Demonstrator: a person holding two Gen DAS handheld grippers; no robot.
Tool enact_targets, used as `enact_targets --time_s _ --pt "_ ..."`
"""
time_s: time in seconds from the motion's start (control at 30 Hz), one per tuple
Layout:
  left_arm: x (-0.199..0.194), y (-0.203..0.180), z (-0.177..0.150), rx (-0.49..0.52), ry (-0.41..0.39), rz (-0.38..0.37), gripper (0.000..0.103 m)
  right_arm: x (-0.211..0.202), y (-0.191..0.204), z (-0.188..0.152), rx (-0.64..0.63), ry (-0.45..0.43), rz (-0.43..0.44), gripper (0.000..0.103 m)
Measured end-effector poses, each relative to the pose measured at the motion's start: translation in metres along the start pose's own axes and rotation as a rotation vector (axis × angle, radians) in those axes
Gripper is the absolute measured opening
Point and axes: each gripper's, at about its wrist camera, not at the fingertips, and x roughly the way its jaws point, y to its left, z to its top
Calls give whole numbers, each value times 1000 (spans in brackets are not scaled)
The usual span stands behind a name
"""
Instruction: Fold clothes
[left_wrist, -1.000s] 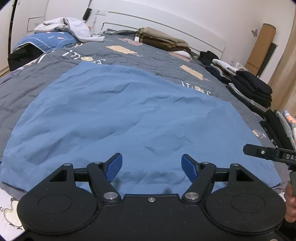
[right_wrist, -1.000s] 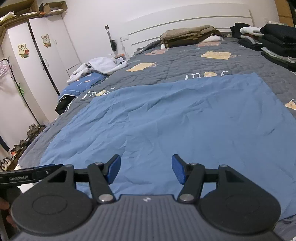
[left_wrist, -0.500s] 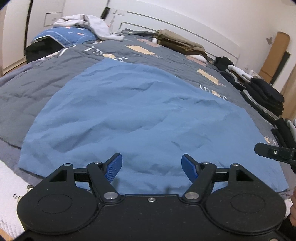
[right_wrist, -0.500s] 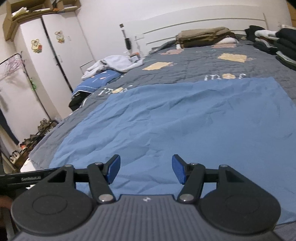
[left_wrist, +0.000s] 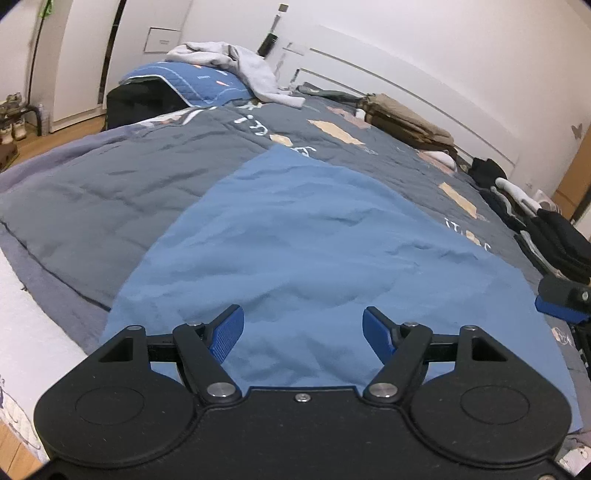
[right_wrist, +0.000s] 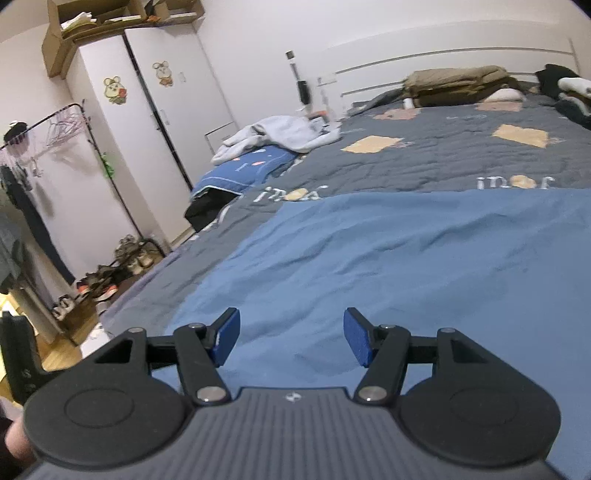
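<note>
A large blue cloth (left_wrist: 303, 251) (right_wrist: 406, 258) lies spread flat and lightly wrinkled over the grey quilt of the bed. My left gripper (left_wrist: 303, 332) hovers open above the cloth's near edge, towards its left corner, with nothing between its blue pads. My right gripper (right_wrist: 291, 336) is open too, above the near part of the cloth, holding nothing. One finger of the right gripper (left_wrist: 565, 302) shows at the right edge of the left wrist view. Part of the left gripper's body (right_wrist: 18, 354) shows at the left edge of the right wrist view.
The grey patterned quilt (left_wrist: 110, 192) covers the bed. A white garment (left_wrist: 236, 66) lies on a blue pillow (left_wrist: 192, 81) at the far left. Folded tan clothes (left_wrist: 406, 118) sit by the headboard; dark folded stacks (left_wrist: 554, 229) line the right side. A wardrobe (right_wrist: 147, 122), shoes (right_wrist: 110, 273) and clothes rack stand left.
Both grippers have swung leftward along the bed's near edge and stayed open. The cloth's left corner and the floor beyond the bed have come into view. The cloth lies unchanged.
</note>
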Motion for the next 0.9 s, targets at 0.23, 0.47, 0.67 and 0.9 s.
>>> enact_targets --time_s 0.23,0.47,0.67,0.9 --pt "-1 26 3 -47 -5 52 70 15 5 -10 9 3 34 64" --pt "-6 69 4 -146 -23 160 70 29 -8 -29 62 51 76 65" --pt "-8 97 0 -244 -24 242 58 36 -12 -36 75 64 103 65" --pt "0 107 -8 -291 -40 311 26 37 -16 -38 91 77 118 66"
